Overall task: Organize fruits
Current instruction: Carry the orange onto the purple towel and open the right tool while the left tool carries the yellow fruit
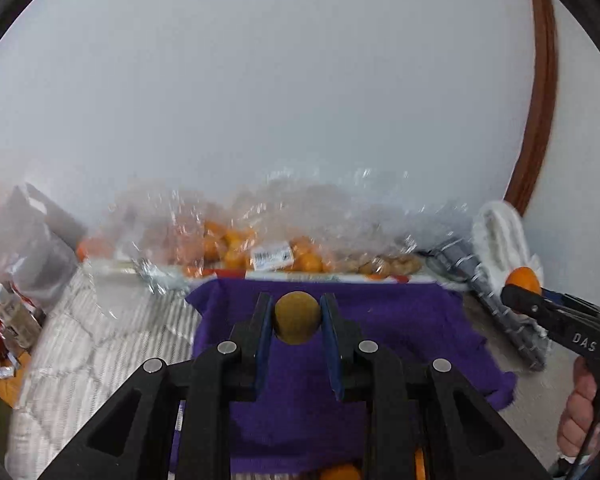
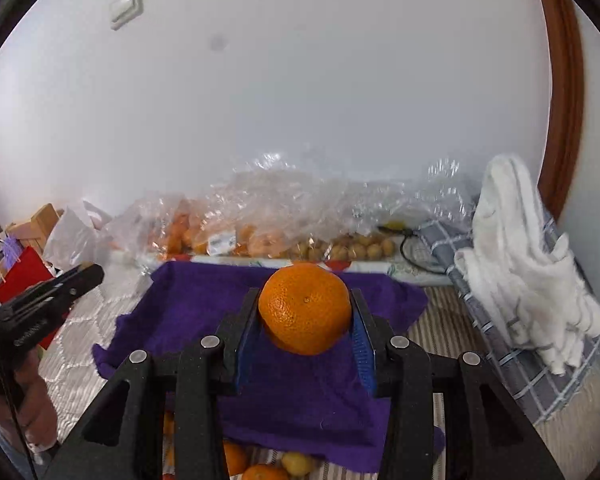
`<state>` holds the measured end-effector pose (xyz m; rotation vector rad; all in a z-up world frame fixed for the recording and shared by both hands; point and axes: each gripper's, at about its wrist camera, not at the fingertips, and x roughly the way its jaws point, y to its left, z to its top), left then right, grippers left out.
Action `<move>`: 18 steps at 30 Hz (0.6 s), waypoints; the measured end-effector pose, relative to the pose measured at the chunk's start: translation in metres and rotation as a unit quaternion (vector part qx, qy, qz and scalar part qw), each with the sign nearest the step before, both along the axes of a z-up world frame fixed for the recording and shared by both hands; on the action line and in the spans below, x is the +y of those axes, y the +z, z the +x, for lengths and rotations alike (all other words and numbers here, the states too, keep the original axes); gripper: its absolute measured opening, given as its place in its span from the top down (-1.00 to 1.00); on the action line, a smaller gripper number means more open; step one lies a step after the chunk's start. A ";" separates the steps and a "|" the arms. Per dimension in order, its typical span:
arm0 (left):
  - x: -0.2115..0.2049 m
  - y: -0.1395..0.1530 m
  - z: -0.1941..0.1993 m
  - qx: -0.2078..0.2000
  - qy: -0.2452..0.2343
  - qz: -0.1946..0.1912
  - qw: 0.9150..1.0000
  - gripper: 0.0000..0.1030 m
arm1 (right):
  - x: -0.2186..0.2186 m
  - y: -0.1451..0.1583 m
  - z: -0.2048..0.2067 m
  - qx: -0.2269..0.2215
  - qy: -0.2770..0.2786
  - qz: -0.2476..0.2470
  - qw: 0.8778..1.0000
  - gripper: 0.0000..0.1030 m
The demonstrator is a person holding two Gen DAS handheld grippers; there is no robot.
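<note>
My left gripper point(image 1: 297, 312) is shut on a small round brownish-yellow fruit point(image 1: 297, 317), held above a purple cloth point(image 1: 400, 328). My right gripper point(image 2: 305, 312) is shut on a large orange point(image 2: 305, 307) over the same purple cloth point(image 2: 204, 312). From the left wrist view the right gripper point(image 1: 518, 290) shows at the right edge with the orange point(image 1: 523, 279) at its tip. The left gripper's fingers point(image 2: 80, 276) reach in from the left of the right wrist view; its fruit is hidden there. Loose oranges point(image 2: 260, 470) lie below the cloth's near edge.
Clear plastic bags point(image 1: 260, 236) of oranges and small brown fruits point(image 2: 352, 250) lie along the white wall behind the cloth. A white towel point(image 2: 520, 264) on grey checked fabric point(image 2: 512, 364) sits at the right. Bags and a red box point(image 2: 24, 276) stand at the left. A person's hand point(image 1: 580, 416) holds the right gripper.
</note>
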<state>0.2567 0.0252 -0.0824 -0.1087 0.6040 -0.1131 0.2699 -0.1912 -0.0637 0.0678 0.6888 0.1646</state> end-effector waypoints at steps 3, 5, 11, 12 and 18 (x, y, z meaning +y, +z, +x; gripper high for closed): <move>0.005 -0.028 0.007 0.020 0.014 0.001 1.000 0.56 | -0.007 -0.024 0.014 0.036 -0.010 -0.004 0.999 0.19; 0.009 -0.040 0.012 0.030 0.011 -0.002 0.999 0.56 | -0.013 -0.038 0.018 0.054 -0.007 0.008 0.999 0.19; 0.022 -0.064 0.022 0.064 0.021 -0.026 0.997 0.56 | -0.011 -0.072 0.028 0.089 -0.008 -0.012 0.996 0.19; 0.023 -0.067 0.023 0.070 0.024 -0.024 0.997 0.56 | -0.010 -0.077 0.029 0.095 -0.006 -0.011 0.995 0.19; 0.021 -0.075 0.025 0.084 0.024 -0.017 0.996 0.56 | 0.005 -0.094 0.031 0.104 0.006 -0.047 0.993 0.19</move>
